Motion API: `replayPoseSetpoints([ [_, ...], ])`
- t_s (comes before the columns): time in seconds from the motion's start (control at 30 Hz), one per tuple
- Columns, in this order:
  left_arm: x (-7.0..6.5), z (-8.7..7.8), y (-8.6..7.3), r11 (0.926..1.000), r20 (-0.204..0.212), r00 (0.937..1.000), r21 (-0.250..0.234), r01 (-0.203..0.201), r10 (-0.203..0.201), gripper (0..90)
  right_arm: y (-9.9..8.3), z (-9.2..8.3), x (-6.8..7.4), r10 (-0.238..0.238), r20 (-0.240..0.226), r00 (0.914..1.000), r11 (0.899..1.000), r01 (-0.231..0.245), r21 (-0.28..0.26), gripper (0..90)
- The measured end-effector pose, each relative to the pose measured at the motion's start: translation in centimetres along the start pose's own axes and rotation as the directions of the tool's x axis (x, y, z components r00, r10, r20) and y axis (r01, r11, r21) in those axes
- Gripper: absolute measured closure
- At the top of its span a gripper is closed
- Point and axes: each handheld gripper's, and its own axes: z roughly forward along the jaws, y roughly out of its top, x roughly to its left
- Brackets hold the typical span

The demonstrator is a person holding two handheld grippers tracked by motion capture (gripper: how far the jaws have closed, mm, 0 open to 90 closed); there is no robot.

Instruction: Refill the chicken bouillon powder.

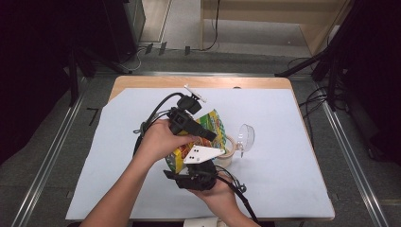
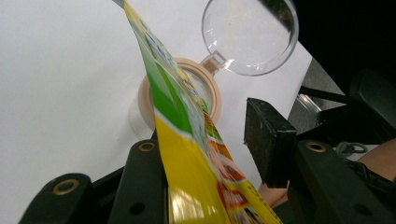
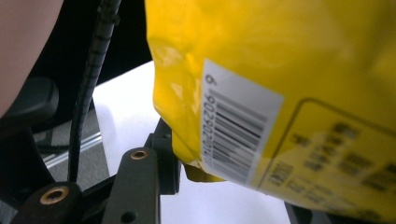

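Observation:
A yellow and green snack bag (image 1: pixel 213 124) hangs tilted above the table between my two grippers. Its upper end points down at a beige jar (image 1: pixel 228 155) whose clear lid (image 1: pixel 246 137) is hinged open. In the left gripper view the bag (image 2: pixel 187 154) lies against one jaw of my left gripper (image 2: pixel 210 140), and the other pad (image 2: pixel 268 140) stands apart from it, over the jar's rim (image 2: pixel 148 95) and lid (image 2: pixel 250 35). My right gripper (image 3: pixel 229 186) has the bag's barcode end (image 3: pixel 280 70) between its jaws, one pad against the corner. The far jaw is hidden.
A pale sheet (image 1: pixel 283 179) covers the wooden table (image 1: pixel 142 81). Both hands and the trailing cables crowd its middle front. Dark stands and floor cables surround the table, and the sheet is bare to the left, right and back.

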Motion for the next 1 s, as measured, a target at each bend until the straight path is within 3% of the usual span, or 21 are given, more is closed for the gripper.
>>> replayPoseSetpoints([
  [0.17,-0.21,-0.49,-0.10,0.9998,-0.006,1.0000,-0.019,-0.005,0.005,62.9,0.31,-0.09,-0.02,-0.017,0.007,0.9998,1.000,0.017,-0.006,60.2],
  [0.3,-0.32,-0.56,-0.20,0.9995,-0.056,0.9983,-0.025,-0.019,0.018,67.2,0.27,0.24,-0.22,-0.019,0.004,0.9998,1.000,0.019,-0.004,59.9],
  [0.63,-0.72,-0.55,-0.43,0.9987,-0.072,0.9967,-0.030,-0.040,0.038,71.3,0.03,0.63,-0.14,-0.051,0.018,0.9985,0.999,0.051,0.002,59.4],
  [1.0,-0.13,-0.85,-0.60,0.9981,-0.064,0.9978,-0.056,-0.024,0.021,70.6,0.21,0.79,-0.55,-0.064,0.021,0.9977,0.998,0.064,0.009,60.3],
])
